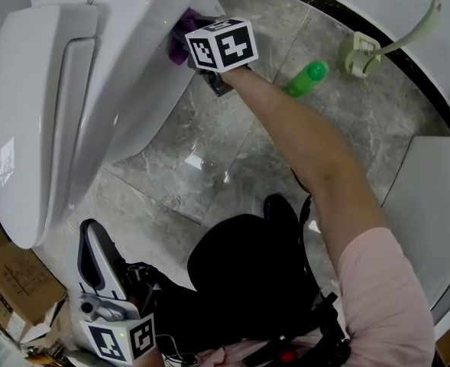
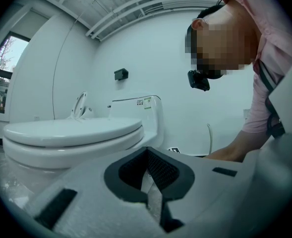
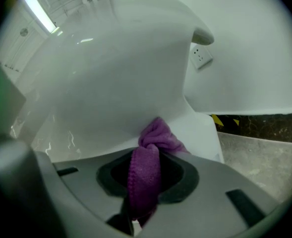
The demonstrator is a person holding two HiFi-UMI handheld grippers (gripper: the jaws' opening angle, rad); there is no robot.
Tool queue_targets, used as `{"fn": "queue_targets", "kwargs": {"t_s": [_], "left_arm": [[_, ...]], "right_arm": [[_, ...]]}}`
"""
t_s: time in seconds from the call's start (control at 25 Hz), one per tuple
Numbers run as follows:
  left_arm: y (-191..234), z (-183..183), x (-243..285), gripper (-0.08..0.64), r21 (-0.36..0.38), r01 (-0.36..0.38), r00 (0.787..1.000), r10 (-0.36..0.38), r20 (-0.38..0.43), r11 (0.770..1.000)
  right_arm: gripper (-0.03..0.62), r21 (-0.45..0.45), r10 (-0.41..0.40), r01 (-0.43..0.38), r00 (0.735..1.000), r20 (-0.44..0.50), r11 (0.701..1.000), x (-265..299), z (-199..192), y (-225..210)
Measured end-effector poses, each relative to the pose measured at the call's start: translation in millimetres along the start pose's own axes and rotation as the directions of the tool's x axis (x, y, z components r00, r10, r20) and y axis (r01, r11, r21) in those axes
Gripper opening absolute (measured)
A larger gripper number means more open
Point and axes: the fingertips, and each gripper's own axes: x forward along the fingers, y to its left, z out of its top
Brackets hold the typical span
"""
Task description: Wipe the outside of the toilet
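Purple cloth (image 3: 158,135), pinched in the right gripper (image 3: 144,192), is pressed to the outer side of the toilet (image 1: 41,128) mid-wipe; a steady sweep along it is likely needed next, the left gripper (image 2: 148,178) being held aside, pressed together and empty.

- The right arm (image 1: 301,136) reaches far forward with the elbow nearly straight; the forearm is bare and a pink sleeve (image 1: 385,297) covers the upper arm.
- The right gripper (image 3: 144,185) is clamped on a purple cloth (image 3: 156,137) (a bunched fold pokes out past the jaw tips).
- The left gripper (image 1: 93,243) sits low, close to the body, with its jaws closed together on nothing.
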Motion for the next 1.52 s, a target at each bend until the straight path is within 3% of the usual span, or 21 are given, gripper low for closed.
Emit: {"fn": "queue_targets", "kwargs": {"t_s": [1.52], "left_arm": [[39,-13,-57,0.008,-0.038,-0.014,0.999,0.015,0.032,0.999]], "right_arm": [[0.081,0.006,0.021,-0.021,0.993,-0.113,1.0,2,-66,96]]}}
